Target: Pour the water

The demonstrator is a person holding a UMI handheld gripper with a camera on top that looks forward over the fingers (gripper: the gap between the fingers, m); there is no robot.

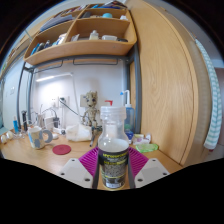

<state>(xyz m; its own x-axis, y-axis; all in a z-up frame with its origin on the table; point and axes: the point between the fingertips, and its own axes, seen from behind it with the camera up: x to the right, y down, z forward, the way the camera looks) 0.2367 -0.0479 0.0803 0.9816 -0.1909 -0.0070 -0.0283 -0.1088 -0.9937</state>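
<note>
A clear plastic bottle (113, 150) with a white cap and a dark label with yellow print stands upright between my fingers, lifted above the wooden desk (40, 155). My gripper (113, 163) is shut on the bottle, with the magenta pads (89, 160) pressed to its label at both sides. A metal cup (37, 137) stands on the desk to the left, well beyond the fingers.
A small cardboard-box figure (89, 106) stands at the back of the desk. A pink round coaster (62, 149) lies left of the bottle. Green items (147, 147) lie to the right. A wooden wall shelf (80, 45) with small things hangs overhead, and a wooden cabinet side (170, 80) rises at the right.
</note>
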